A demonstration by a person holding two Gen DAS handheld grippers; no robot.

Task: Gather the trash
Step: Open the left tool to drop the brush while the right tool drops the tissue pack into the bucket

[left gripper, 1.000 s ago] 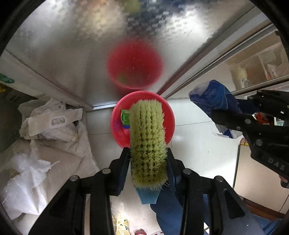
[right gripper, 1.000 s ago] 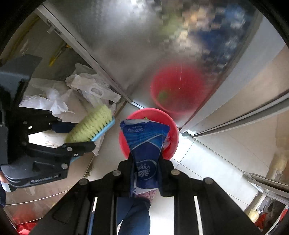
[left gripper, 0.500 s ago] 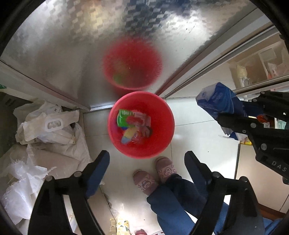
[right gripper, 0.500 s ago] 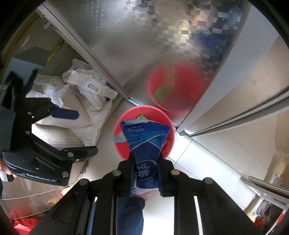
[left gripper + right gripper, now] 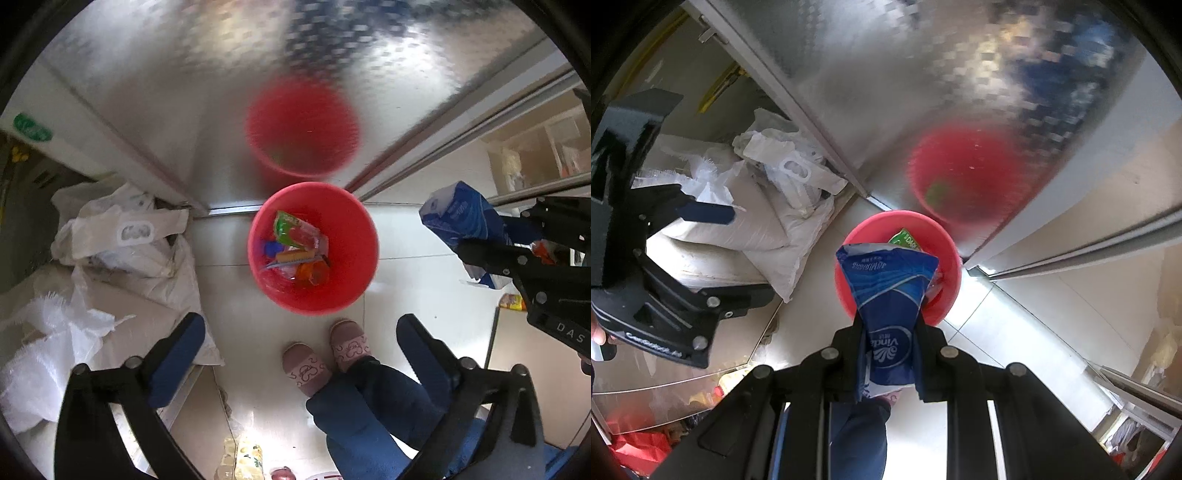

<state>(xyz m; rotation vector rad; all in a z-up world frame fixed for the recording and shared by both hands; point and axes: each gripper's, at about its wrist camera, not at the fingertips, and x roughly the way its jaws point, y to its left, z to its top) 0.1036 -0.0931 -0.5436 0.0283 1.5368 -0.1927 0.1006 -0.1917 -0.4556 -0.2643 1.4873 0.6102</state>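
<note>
Two slippers (image 5: pixel 325 356) — left-wrist view only

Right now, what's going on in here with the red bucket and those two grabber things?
A person is collecting trash with a gripper in each hand. The left gripper is open and empty above the red bucket, which already holds wrappers and a brush. The right gripper is shut on a blue tissue packet, held over the bucket and not yet dropped.
</note>
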